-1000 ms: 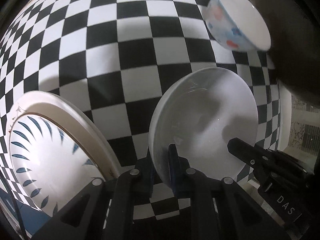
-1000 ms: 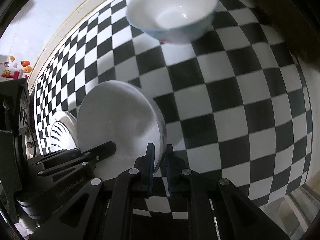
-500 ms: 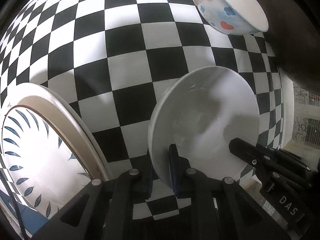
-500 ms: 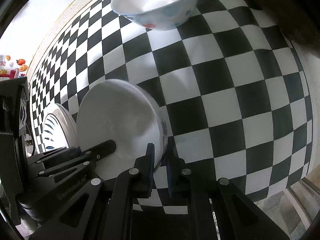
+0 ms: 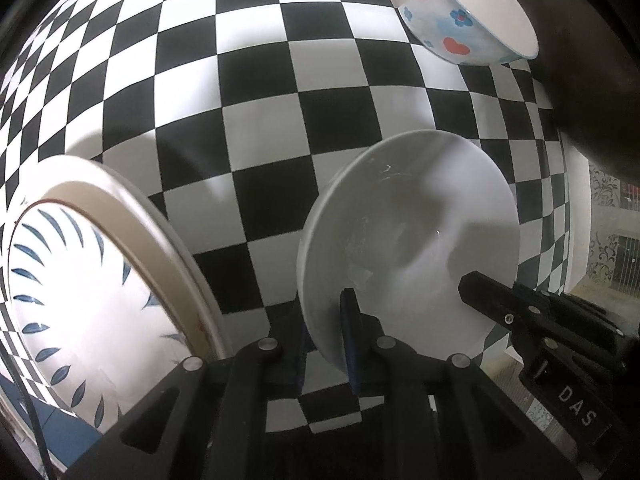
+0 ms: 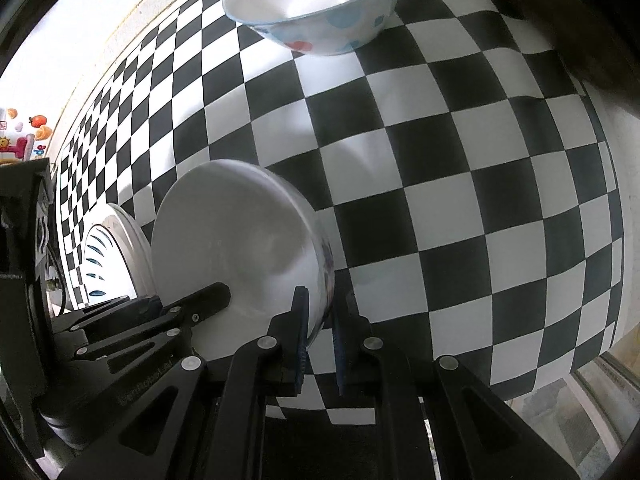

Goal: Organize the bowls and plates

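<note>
A black-and-white checkered tablecloth (image 5: 248, 80) covers the table and fills most of both wrist views, its surface lightly creased (image 6: 460, 184). Beyond its far edge lies a pale tiled floor (image 6: 80, 28), where small colourful toys (image 6: 28, 136) stand at the left. A dark patterned panel (image 5: 608, 216) shows past the cloth's right edge.

Both views from my tongs: heavy fisheye bowing of the checkered cloth (image 5: 280, 128), black vignette at the corners. Left view dim and greyish, soft shadows inside the white bowl (image 5: 420, 248), glare on the patterned plate (image 5: 80, 280). Right view brighter, daylight from the upper left, overexposed there; flowered bowl (image 6: 320, 12) slightly soft.
</note>
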Tool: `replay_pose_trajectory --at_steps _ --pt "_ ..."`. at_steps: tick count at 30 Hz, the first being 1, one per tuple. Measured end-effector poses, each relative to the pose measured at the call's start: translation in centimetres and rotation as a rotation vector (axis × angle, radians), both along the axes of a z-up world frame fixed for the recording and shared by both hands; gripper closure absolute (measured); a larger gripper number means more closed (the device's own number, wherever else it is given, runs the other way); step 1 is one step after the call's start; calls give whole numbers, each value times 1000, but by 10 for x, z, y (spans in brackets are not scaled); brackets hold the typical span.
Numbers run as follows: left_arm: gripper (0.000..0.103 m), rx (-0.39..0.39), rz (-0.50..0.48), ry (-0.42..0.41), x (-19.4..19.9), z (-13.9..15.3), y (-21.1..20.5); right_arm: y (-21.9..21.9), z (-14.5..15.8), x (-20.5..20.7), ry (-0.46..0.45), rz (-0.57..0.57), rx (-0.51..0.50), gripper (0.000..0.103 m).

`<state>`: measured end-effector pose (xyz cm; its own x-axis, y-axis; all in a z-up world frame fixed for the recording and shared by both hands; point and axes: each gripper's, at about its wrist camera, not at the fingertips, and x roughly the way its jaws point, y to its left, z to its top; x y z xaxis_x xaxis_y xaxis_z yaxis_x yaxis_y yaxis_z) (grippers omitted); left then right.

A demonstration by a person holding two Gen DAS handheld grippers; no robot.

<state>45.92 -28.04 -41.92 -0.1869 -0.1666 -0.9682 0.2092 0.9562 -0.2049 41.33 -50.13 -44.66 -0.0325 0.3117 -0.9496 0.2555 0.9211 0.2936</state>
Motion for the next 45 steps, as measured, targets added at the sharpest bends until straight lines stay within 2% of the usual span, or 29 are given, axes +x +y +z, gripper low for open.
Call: replay_pose_trajectory --at_steps 4,8,10,12,14,17,21,24,28,35,38,40,41,42,44,45 --pt "88 3 -4 -18 -5 13 3 3 5 1 9 26 -13 89" --pt "89 8 -15 -77 -9 41 3 -1 28 2 -21 45 -45 85" --pt "85 -7 -13 -110 -6 56 3 -8 46 4 -55 37 -68 79" --pt "83 -32 -1 -152 4 70 2 -17 64 11 -102 13 -84 59" --pt "79 -42 -1 -191 21 79 1 -26 75 19 -147 -22 -92 52" --pt "79 -43 5 -242 59 88 -6 -44 84 34 -216 -135 -95 52" --pt "79 -49 -13 -263 109 90 -18 -60 67 49 -242 -355 -3 52" --pt "79 -64 -46 -251 140 86 -32 -63 55 57 -256 -464 16 52" --pt "79 -57 -130 -218 171 73 -60 -67 41 68 -249 -554 0 52" --pt "79 -30 -255 -132 195 36 -103 -74 13 86 -203 -578 -42 54" --pt "79 -4 -303 -95 199 15 -119 -77 8 92 -192 -566 -57 64" --pt "80 11 -314 -88 202 6 -124 -80 3 98 -180 -559 -65 67" --pt "81 14 -316 -93 203 3 -127 -80 2 101 -179 -554 -65 73" --pt "84 8 -320 -99 203 0 -128 -81 1 104 -181 -546 -66 78" --pt "96 1 -325 -92 202 -2 -127 -80 1 110 -180 -520 -73 87" --pt "96 0 -323 -93 200 -2 -126 -78 2 114 -176 -501 -86 88"
